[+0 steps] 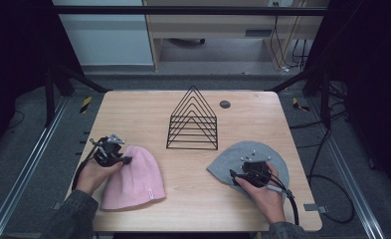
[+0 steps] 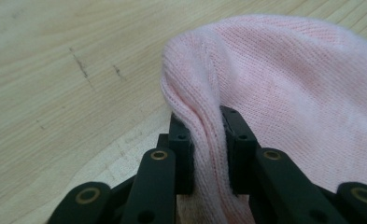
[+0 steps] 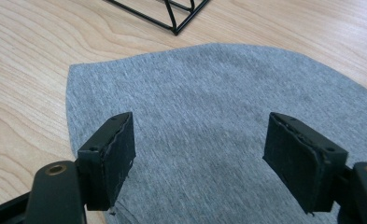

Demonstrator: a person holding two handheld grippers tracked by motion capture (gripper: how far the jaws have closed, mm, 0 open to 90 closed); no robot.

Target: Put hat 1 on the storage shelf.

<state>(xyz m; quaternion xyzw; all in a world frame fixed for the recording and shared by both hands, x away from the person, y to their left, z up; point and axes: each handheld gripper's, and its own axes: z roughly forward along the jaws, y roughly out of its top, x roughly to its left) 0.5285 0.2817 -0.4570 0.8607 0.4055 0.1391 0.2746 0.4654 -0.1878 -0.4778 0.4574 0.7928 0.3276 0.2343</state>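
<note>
Left gripper (image 2: pixel 204 140): jaws pinching a raised fold at the edge of the pink beanie (image 2: pixel 288 93), pads pressing the knit from both sides. Pink beanie is lying flat at the table's near left, just beside the person's left hand (image 1: pixel 94 174).

Right gripper (image 3: pixel 200 158): jaws standing wide apart, hovering over the grey beanie (image 3: pixel 209 107) with nothing gripped between them. Grey beanie is lying flat at the table's near right, under the right hand (image 1: pixel 265 191).

Black wire rack (image 1: pixel 193 119): standing upright mid-table, between and beyond both hats.

Wooden table (image 1: pixel 143 114): bearing everything.
</note>
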